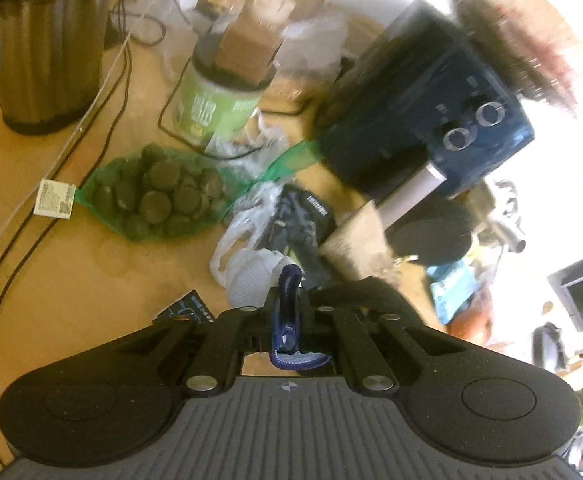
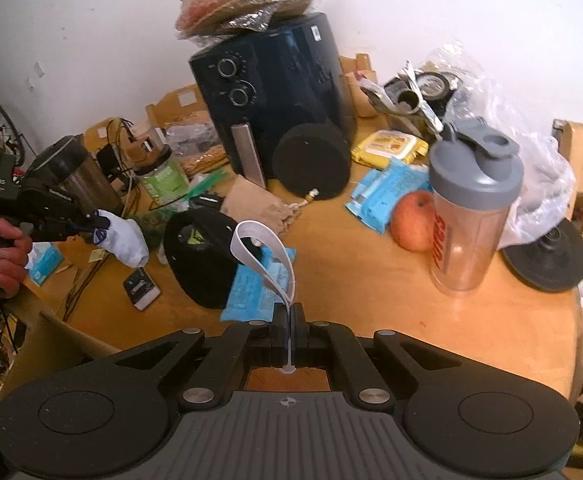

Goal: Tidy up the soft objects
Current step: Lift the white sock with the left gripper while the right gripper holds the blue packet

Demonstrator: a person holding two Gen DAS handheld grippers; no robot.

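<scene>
The left gripper (image 1: 287, 300) is clamped on the navy cuff of a white sock (image 2: 125, 236), which hangs clear above the table (image 2: 371, 248) at nine o'clock in the right view. The right gripper (image 2: 291, 312) is clamped on the ear loop of a blue mask (image 2: 251, 284) lying beside a black cap (image 2: 199, 256). Bare wood runs from the centre to the rim at four o'clock; a shaker (image 2: 467, 216) and apple (image 2: 413, 220) crowd two o'clock.
</scene>
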